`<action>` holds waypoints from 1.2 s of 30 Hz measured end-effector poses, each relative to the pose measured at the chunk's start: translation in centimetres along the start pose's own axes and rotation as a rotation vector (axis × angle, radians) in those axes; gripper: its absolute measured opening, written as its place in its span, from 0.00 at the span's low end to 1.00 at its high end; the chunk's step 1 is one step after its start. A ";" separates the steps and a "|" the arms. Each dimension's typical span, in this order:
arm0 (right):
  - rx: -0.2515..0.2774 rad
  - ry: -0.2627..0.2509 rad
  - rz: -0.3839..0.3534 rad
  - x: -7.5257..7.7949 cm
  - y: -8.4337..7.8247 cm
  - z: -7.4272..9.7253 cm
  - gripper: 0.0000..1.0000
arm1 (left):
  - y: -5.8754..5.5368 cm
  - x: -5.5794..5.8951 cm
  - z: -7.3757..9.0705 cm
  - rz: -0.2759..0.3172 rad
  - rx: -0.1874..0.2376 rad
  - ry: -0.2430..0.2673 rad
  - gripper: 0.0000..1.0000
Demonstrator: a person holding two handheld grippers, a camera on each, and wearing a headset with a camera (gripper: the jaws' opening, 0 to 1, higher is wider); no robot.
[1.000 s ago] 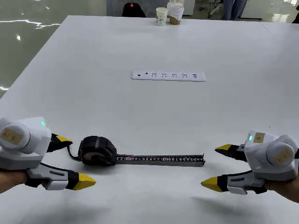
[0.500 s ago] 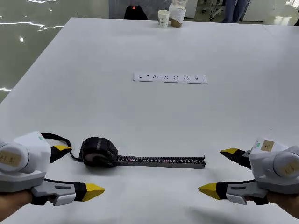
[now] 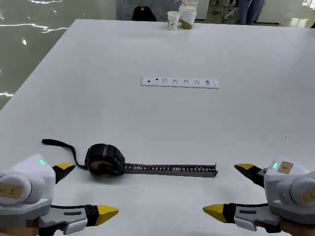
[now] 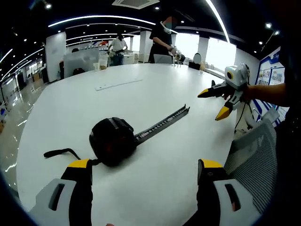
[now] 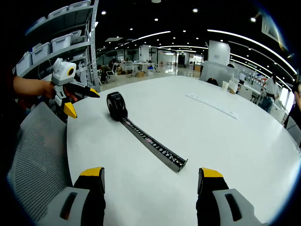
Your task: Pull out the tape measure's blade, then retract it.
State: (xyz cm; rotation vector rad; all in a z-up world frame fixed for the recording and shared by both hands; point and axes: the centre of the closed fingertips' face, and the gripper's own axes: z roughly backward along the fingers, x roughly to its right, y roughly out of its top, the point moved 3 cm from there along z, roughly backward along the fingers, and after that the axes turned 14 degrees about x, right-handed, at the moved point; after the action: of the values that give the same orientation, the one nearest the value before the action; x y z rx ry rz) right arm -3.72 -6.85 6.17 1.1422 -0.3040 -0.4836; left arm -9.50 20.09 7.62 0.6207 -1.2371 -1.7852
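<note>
The left gripper [image 3: 92, 189] has its jaws spread wide with nothing between them. They hang just short of the tape measure [image 3: 104, 159], whose black case lies on the table at about 1 o'clock from the yellow tips. The right gripper [image 3: 221, 189] is likewise wide apart and holding nothing. The hooked end of the blade [image 3: 170, 169] lies near it at about 10 o'clock, not touching. The blade lies flat, pulled out of the case toward 3 o'clock in the head view. A black strap [image 3: 58, 144] trails from the case toward 9 o'clock. On the white table [image 3: 147, 118], a white power strip [image 3: 179, 82] lies well apart at 12 o'clock from the blade. Paper cups [image 3: 173, 19] stand at the far edge.
</note>
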 end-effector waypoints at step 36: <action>0.061 -0.161 -0.135 -3.1 1.6 0.4 0.99 | 0.7 1.3 0.8 0.075 0.075 0.184 0.99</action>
State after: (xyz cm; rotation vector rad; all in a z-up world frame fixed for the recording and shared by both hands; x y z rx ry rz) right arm -6.28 -5.06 7.88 1.1903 -0.3851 -0.6916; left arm -10.48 19.28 8.64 0.7540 -1.1895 -1.5888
